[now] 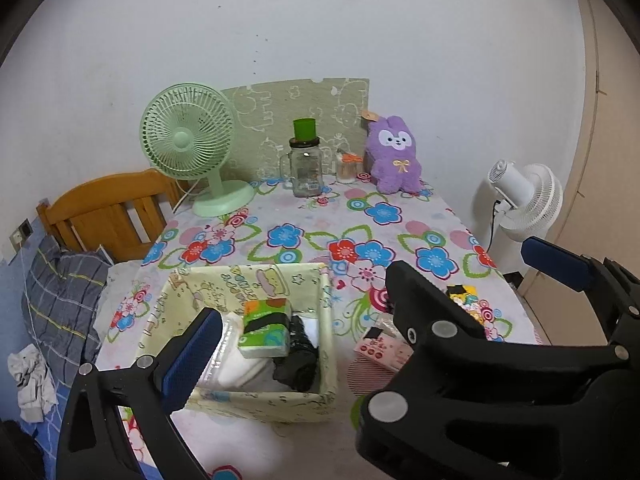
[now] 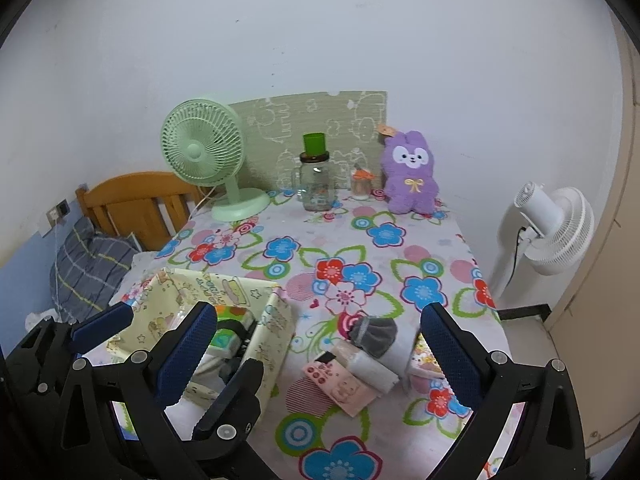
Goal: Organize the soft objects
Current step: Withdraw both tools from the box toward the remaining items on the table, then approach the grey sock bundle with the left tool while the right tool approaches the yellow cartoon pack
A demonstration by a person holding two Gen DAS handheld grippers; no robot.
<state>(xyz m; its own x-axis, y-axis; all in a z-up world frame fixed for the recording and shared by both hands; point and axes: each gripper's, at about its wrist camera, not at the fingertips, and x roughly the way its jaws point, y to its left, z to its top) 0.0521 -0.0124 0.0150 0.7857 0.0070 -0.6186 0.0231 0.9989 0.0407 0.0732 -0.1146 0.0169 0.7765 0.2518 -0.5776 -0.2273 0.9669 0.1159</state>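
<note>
A pale yellow fabric box (image 1: 326,332) stands on the flowered table (image 1: 312,216). Inside lie a green tissue pack (image 1: 266,330), a black cloth (image 1: 298,360) and white cloth. My left gripper (image 1: 372,308) is open and empty, above the box's right side. In the right wrist view the box (image 2: 276,328) is at left. My right gripper (image 2: 320,352) is open and empty above a grey sock roll (image 2: 374,334), a white roll (image 2: 370,368), a pink packet (image 2: 344,388) and a small printed pack (image 2: 426,362). A purple plush rabbit (image 2: 410,174) sits at the table's back.
A green desk fan (image 2: 208,152), a glass jar with a green cup on it (image 2: 316,184) and a small jar (image 2: 362,184) stand at the back. A white floor fan (image 2: 556,228) is right of the table. A wooden headboard (image 2: 132,204) and pillow are left.
</note>
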